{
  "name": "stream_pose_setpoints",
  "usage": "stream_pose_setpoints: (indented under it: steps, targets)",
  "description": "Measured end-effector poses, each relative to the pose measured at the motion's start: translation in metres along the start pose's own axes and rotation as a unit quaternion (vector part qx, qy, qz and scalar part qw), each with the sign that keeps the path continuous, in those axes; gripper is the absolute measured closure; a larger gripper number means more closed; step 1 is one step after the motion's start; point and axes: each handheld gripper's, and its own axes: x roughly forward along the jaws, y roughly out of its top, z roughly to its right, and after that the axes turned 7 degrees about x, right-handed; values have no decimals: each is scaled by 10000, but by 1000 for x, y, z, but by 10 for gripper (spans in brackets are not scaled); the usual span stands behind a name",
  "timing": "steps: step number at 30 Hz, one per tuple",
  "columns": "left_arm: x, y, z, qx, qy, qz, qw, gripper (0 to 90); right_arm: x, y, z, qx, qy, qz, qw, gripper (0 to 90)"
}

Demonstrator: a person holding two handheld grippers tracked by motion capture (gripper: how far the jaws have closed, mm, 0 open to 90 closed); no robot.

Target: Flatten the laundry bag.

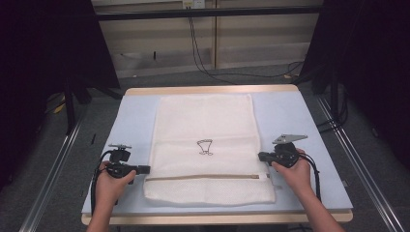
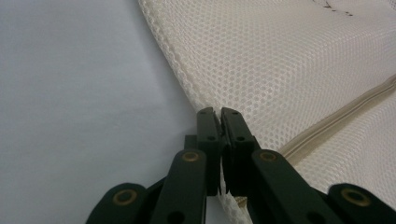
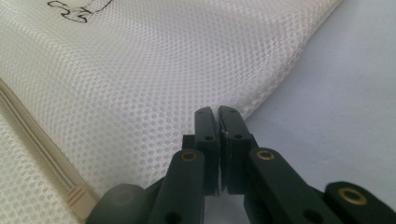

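The white mesh laundry bag with a beige zipper (image 1: 205, 145) lies flat in the middle of the pale blue surface (image 1: 130, 121), its zipper end toward the person. The left claw (image 1: 144, 169) pinches the bag's edge at nine o'clock, jaws closed on the mesh; the right claw (image 1: 261, 156) does likewise at three o'clock (both just above the zipper line). I'd judge both grips made, with any lifting or folding yet to come.

Your worktop (image 1: 133, 116) is a pale blue sheet, with a strip of bare wood (image 1: 208, 90) showing along its far edge. Past that edge, black cables (image 1: 203, 63) trail down onto the grey floor. Dark curtains (image 1: 43, 48) hang beyond both far corners.
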Motion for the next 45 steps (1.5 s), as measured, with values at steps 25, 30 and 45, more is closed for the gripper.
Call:
stream_pose_setpoints:
  steps: [25, 30, 45]
  targets:
    - [22, 21, -5, -61, 540, 119, 9984, 859, -6, -6, -3, -23, 155, -39, 9999, 874]
    - [20, 21, -3, -122, 510, 59, 9986, 900, -6, -6, -3, -9, 165, -45, 9999, 874]
    - [14, 14, 2, -33, 489, -5, 9988, 900, -13, -10, -2, 44, 253, 2, 9997, 873]
